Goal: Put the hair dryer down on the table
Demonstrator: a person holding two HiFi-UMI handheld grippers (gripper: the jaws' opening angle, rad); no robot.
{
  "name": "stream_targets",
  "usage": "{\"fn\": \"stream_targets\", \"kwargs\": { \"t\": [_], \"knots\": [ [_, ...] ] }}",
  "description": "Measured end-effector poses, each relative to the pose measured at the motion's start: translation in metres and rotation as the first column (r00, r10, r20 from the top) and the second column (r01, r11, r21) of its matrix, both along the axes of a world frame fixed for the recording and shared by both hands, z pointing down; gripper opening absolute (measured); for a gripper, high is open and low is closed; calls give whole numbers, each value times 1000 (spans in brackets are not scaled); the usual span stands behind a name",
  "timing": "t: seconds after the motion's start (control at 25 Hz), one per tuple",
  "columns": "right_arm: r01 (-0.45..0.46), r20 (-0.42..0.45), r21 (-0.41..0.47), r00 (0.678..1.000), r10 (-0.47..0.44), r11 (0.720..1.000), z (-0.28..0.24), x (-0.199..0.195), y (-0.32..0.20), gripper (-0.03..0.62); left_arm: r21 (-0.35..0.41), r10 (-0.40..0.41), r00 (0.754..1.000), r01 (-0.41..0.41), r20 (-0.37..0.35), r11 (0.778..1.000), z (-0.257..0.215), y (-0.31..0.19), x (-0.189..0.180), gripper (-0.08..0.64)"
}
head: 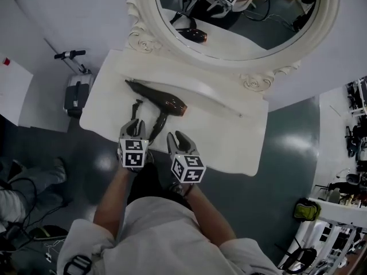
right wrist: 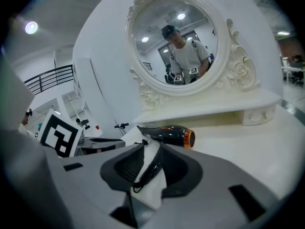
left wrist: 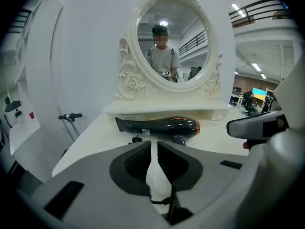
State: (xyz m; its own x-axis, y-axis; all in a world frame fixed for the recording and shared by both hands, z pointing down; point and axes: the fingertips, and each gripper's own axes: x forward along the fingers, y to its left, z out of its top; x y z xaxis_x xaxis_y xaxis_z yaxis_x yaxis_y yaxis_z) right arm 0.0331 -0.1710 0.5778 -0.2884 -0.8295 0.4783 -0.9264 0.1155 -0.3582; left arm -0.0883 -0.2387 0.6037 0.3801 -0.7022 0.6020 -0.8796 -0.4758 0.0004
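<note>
A black hair dryer (head: 163,100) with an orange-ringed nozzle lies on its side on the white dressing table (head: 229,136), handle toward me. It also shows in the left gripper view (left wrist: 162,126) and the right gripper view (right wrist: 171,134). My left gripper (head: 135,125) hovers just short of it. Its jaws (left wrist: 154,149) stand a narrow slit apart with only table showing between them. My right gripper (head: 175,137) hangs beside the left one. Its jaws (right wrist: 152,151) are apart, and the dryer's black cord (right wrist: 147,168) runs through the gap without being pinched.
A big oval mirror (head: 241,16) in an ornate white frame stands at the table's back and reflects me. A small black piece (head: 136,105) lies left of the dryer. A scooter handlebar (head: 69,54) and a grey case (head: 77,93) stand on the floor to the left.
</note>
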Motion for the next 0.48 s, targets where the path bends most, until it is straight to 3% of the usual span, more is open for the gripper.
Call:
{"fn": "stream_targets", "kwargs": {
  "t": [0.48],
  "knots": [
    [21,-70,110,997,-13,994,-38,17,38,48,80,-79,989,90,-123,993,-52,77,38,18]
  ]
}}
